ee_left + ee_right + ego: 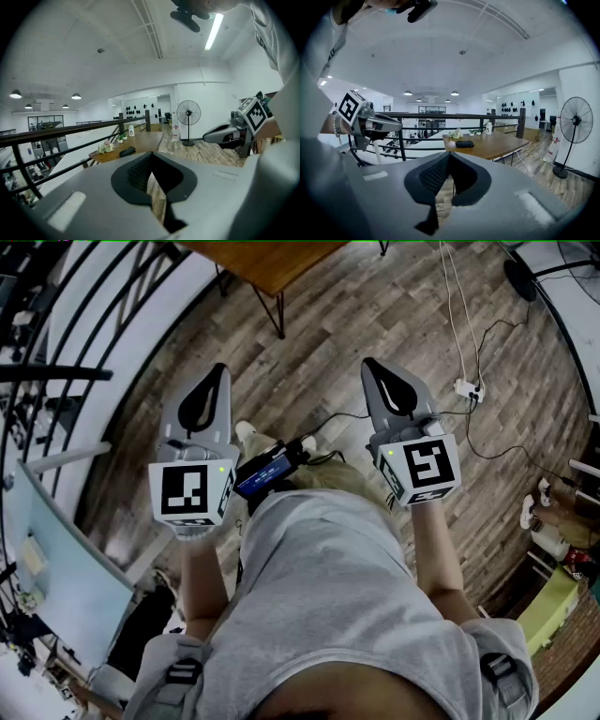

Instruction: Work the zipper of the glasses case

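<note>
- Both your gripper views show the case (127,151), a dark lump on the table (145,140) at mid-frame. The head view catches only the table's edge at its top, and no case.
- Only the head view shows both claws side by side over the floor (309,343): left claw (216,376), right claw (373,367).
- The case is small and far off, so you can't make out its zipper.
- Both claws are pressed together, with nothing between the jaws.
- The case lies well apart from both claws, beyond their tips, and sits just above them in each gripper view.
</note>
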The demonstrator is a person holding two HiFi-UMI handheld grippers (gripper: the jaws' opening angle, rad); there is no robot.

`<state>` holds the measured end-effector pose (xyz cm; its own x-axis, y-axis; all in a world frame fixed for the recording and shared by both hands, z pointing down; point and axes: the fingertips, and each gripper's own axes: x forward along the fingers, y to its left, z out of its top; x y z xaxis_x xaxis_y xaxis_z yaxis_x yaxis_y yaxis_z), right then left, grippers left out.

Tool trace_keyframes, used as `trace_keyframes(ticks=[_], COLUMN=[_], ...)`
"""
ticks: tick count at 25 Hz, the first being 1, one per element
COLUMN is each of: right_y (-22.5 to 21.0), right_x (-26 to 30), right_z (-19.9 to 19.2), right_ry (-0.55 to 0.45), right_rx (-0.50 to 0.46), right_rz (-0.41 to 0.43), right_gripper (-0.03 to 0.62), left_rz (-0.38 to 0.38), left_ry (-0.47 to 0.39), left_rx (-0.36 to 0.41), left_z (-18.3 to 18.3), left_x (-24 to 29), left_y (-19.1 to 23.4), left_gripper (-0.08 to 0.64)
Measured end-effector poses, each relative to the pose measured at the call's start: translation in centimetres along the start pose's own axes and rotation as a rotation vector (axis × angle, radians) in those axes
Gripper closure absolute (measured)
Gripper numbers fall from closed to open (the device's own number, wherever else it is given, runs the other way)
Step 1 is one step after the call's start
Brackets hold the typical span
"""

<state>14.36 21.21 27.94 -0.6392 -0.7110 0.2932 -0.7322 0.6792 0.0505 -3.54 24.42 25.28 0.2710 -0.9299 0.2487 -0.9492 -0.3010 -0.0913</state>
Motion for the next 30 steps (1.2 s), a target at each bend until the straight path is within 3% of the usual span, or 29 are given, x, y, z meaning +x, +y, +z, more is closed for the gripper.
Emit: trace_keyframes(ticks=[15,20,24,27,30], right_y=[0.4,0.9,1.2,1.5,1.5], right_x=[0.0,-0.1,0.2,0.4,0.3], right_z=[-0.7,-0.6,-0.8,-0.9,-1.1], right_ry=[0.015,0.007,0.016,0.017,0.014], right_rx=[0.011,0.050,0.036,0.044,0.044], right_rz=[0.011,0.036,0.041,0.057,0.054], right_gripper=[0.591,0.591,0.588,0.480,0.464], left_rz=[-0.015,0.022,0.015,0.015,0.012], left_ry=[0.052,0.064,0.087,0.087,0.080], left_rx=[-0.015,-0.017,-0.025,-0.029,-0.043], left_z=[-1.9,-2.2,-2.5,-2.7,-2.6], left_x=[-0.3,-0.6,-0.2,-0.1,-0.1], left_y=[-0.1,0.5,0.3,0.3,0.3], left_gripper=[0.545,0.549,0.476,0.465,0.463])
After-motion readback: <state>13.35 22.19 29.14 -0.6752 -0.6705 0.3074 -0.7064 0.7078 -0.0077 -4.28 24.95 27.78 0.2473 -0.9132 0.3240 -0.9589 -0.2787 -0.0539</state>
